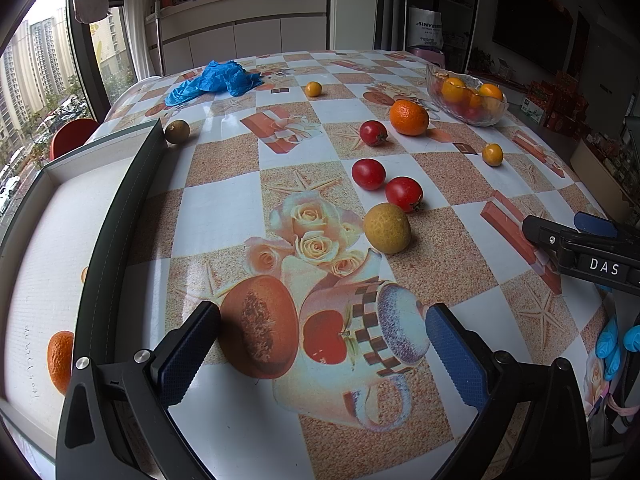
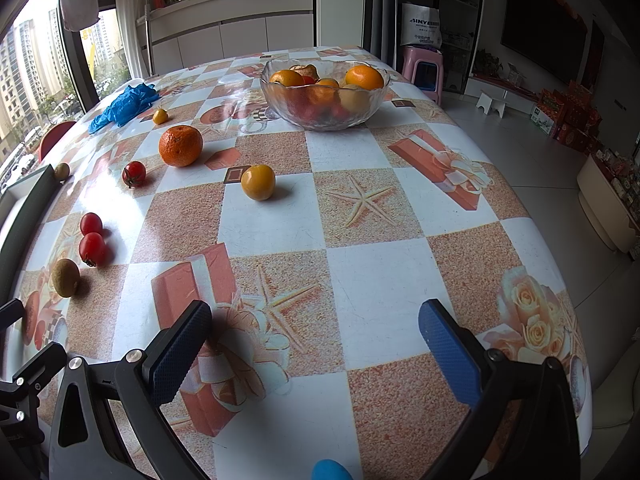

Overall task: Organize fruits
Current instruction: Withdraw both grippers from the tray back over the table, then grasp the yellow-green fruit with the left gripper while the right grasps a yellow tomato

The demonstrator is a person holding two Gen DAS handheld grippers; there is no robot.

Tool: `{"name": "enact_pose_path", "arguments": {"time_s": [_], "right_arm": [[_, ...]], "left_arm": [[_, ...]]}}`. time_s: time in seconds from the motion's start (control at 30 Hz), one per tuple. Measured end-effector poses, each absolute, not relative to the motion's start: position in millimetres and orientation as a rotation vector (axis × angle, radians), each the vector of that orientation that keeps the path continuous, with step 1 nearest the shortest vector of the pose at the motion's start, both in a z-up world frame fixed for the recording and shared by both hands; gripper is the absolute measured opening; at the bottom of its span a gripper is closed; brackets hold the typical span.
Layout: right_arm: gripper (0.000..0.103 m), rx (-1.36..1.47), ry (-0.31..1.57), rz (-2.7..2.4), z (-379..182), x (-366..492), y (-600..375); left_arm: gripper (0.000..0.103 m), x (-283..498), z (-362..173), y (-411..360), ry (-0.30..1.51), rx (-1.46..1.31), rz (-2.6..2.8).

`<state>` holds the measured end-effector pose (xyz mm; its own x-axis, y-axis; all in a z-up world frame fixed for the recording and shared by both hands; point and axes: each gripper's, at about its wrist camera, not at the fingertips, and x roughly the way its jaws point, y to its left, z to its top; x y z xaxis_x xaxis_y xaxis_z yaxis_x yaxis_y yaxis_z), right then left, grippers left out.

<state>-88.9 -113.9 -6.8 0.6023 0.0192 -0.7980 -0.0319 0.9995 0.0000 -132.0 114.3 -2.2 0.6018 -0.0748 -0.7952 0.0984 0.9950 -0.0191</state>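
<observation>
Loose fruit lies on the patterned tablecloth: a large orange (image 1: pixel 409 117) (image 2: pixel 181 145), three red tomatoes (image 1: pixel 368 174) (image 1: pixel 404 194) (image 1: pixel 373 133), a tan round fruit (image 1: pixel 387 228) (image 2: pixel 65 277), small yellow fruits (image 1: pixel 492 154) (image 2: pixel 258 182) (image 1: pixel 313 89) and a brown one (image 1: pixel 177 131). A glass bowl (image 2: pixel 325 118) (image 1: pixel 496 116) holds oranges and other fruit. My left gripper (image 1: pixel 322 346) hovers open over the near table, empty. My right gripper (image 2: pixel 316 346) is open and empty too; it also shows at the right of the left view (image 1: pixel 560 236).
A white box (image 1: pixel 44 264) with a dark lid edge sits at the left, an orange (image 1: pixel 60 360) inside it. Blue crumpled gloves (image 1: pixel 216 80) (image 2: pixel 124 102) lie at the far left. A pink stool (image 2: pixel 422 68) stands beyond the table's right edge.
</observation>
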Motion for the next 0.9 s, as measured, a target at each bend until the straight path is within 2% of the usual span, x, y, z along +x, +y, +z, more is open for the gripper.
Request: {"name": "enact_pose_path", "arguments": {"time_s": [0.37, 0.57, 0.8, 0.87, 0.9], "right_arm": [[0.103, -0.014, 0.924, 0.031, -6.8, -89.1, -114.0], [0.103, -0.014, 0.924, 0.031, -7.0, -89.1, -114.0], [0.103, -0.036, 0.949, 0.065, -5.4, -86.9, -112.3], [0.103, -0.056, 0.988, 0.096, -3.8, -81.8, -110.3], [0.103, -0.059, 1.010, 0.104, -3.1, -77.7, -109.6]], "left_arm": [[0.103, -129.3, -1.2, 115.3, 0.947, 0.030, -0.102], [0.103, -106.1, 7.0, 115.2, 1.052, -0.046, -0.144], [0.103, -79.4, 14.4, 98.4, 1.048, -0.044, -0.133], [0.091, -76.3, 13.9, 93.1, 1.050, -0.025, -0.139], [0.091, -74.5, 12.4, 90.9, 1.059, -0.016, -0.144]]}}
